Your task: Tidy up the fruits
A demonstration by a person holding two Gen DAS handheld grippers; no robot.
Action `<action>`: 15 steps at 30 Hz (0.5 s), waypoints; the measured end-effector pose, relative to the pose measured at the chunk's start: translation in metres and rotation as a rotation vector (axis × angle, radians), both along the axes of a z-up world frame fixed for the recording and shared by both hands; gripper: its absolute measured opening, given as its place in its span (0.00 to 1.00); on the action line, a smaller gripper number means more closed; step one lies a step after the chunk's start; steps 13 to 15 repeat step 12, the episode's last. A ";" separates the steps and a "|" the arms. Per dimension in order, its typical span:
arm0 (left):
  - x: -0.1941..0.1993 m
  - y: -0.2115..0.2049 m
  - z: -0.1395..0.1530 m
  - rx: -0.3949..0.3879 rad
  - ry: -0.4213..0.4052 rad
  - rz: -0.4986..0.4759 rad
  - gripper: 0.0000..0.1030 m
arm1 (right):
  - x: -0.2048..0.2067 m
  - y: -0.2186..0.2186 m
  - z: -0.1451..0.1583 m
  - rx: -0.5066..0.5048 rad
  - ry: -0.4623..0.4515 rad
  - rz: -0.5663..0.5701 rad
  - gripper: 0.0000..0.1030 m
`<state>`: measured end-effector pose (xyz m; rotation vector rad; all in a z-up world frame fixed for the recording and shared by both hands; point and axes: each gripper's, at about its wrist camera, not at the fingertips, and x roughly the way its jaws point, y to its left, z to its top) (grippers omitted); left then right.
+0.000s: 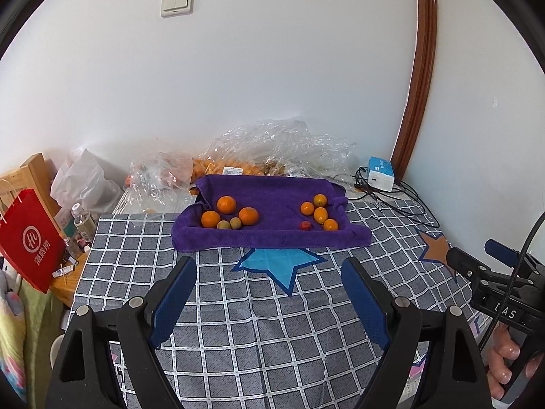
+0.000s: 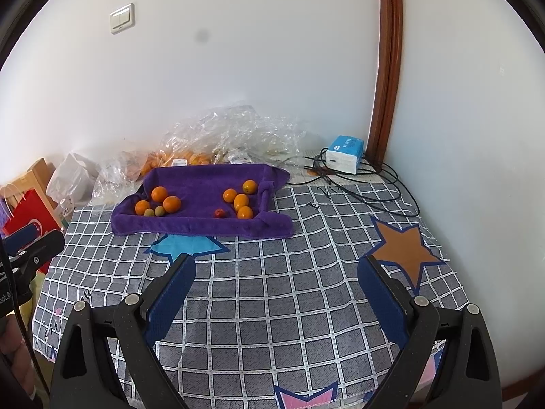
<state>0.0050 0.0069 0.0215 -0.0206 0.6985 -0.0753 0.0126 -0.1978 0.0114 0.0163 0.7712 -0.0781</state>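
— Left wrist view first: where do the fingers stand?

— The left gripper (image 1: 269, 266) has its jaws wide apart with nothing between them, only the checked cloth (image 1: 238, 323) below. The right gripper (image 2: 276, 266) is the same — jaws spread, empty, hanging over the cloth. Both are well short of the fruit.

— So which step is this?

— I judge it the start of a pick: neither gripper has reached anything, and no fruit is held. The sorting looks part done, though, since the fruit already lies in two groups.

— Where exactly?

— On the purple towel (image 1: 272, 235), laid over what seems a shallow tray, at the far side of the cloth. The left group (image 1: 231, 216) is three oranges with two small greenish fruits touching them. The right group (image 1: 320, 213) is four smaller orange fruits, close together. A small red fruit (image 1: 305, 225) sits just beside that group, slightly apart.

— What does the next move call for?

— Probably a reach forward and down to one fruit. The red one looks the odd one out — small, round, likely to roll, so the jaws would need to straddle it squarely before closing. The greenish pair touch the oranges, so they would be harder to take cleanly.
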 end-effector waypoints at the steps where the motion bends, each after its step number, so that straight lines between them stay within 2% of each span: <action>1: 0.000 0.000 0.000 0.002 -0.001 0.002 0.84 | 0.000 0.000 0.000 0.001 0.000 0.001 0.92; 15: 0.008 0.001 0.001 0.025 -0.002 0.015 0.84 | 0.008 0.009 -0.006 -0.008 0.012 0.017 0.92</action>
